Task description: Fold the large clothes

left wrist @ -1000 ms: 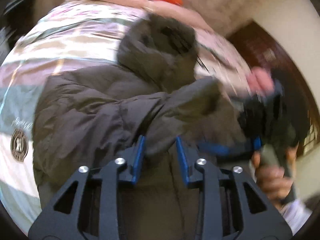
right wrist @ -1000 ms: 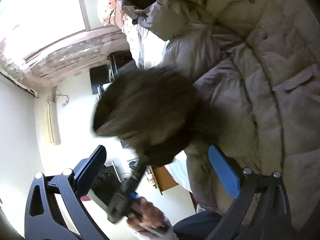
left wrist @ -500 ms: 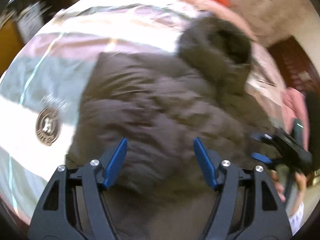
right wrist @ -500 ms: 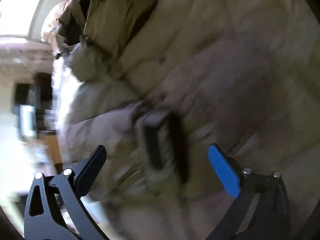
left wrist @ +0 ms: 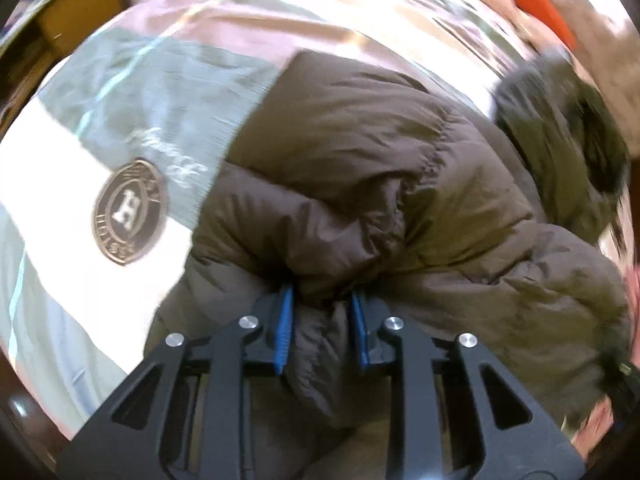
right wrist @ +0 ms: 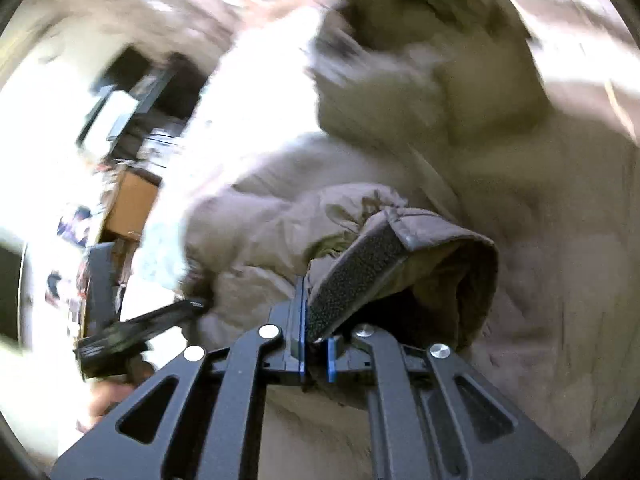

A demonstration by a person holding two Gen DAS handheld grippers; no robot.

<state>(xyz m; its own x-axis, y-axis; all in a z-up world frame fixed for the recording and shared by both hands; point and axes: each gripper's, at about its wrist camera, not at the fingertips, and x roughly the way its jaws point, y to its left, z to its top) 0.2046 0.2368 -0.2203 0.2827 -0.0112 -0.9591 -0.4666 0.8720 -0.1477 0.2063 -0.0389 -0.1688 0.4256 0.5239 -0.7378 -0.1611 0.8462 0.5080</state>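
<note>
At the left edge of the bed (left wrist: 52, 168) the striped cover lies bare, its round badge (left wrist: 129, 211) facing up beside the coat (left wrist: 360, 152). The coat is spread across the middle of the bed, hood (left wrist: 560, 120) toward the far end. My left gripper (left wrist: 322, 320) points steeply down at the near side of the coat, and its jaws are closing on a thick roll of padded cloth; the blue pads already press into the bunch, so they stand narrow with cloth between them. I judge I take it there to have a firm handle on the bulky near part for the next fold. Further right, my right gripper (right wrist: 316, 344) is pinched nearly tight on the sleeve cuff (right wrist: 400, 248), biting the end of its rough fastening strip (right wrist: 352, 276). Holding the cuff by its stiff tab probably lets me carry the whole sleeve over the body without it slipping. The far side is too blurred to read.
</note>
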